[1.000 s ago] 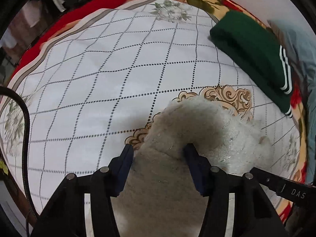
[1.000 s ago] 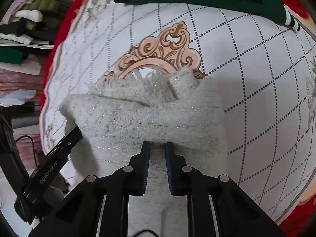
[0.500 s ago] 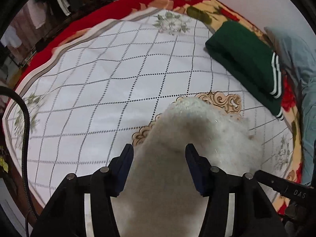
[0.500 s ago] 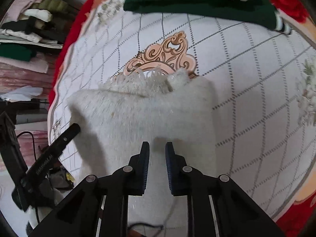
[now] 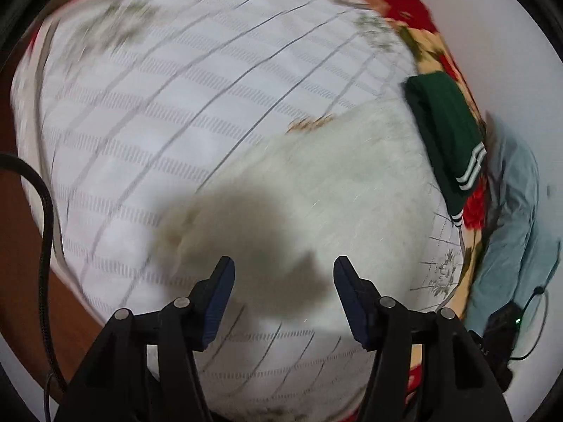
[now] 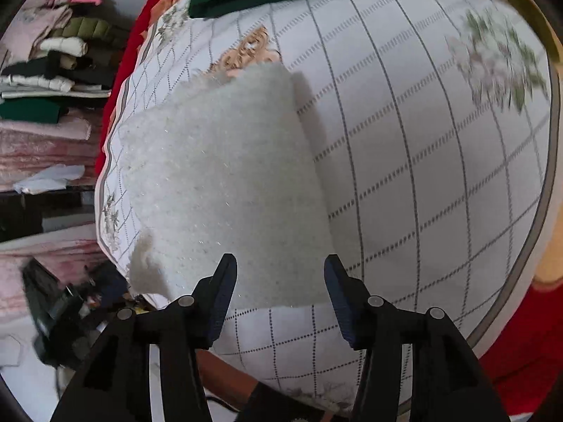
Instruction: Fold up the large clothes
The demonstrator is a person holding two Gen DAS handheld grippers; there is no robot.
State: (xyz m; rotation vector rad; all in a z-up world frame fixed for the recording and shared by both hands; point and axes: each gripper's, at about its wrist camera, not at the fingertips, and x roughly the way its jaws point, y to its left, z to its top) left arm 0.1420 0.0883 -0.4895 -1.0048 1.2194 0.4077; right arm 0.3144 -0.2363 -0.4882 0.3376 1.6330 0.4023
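I am looking down at the folded white fuzzy garment (image 6: 225, 183) lying flat on the checked bedspread (image 6: 422, 161). My right gripper (image 6: 278, 281) is opening its jaws above the garment's near edge, nothing pinched between them. My left gripper (image 5: 283, 283) is also opening, jaws wide apart and empty, hanging over the garment (image 5: 334, 183) and casting a dark shadow on it. Beyond the garment, a folded green garment with white stripes (image 5: 447, 137) is lying at the bedspread's far edge, and past that a pale blue cloth (image 5: 510, 218). Stacked clothes on a shelf (image 6: 52, 66) are sitting off the bedspread's side. A second ago the right jaws were nearly shut over the garment; both grippers have since pulled back from it.
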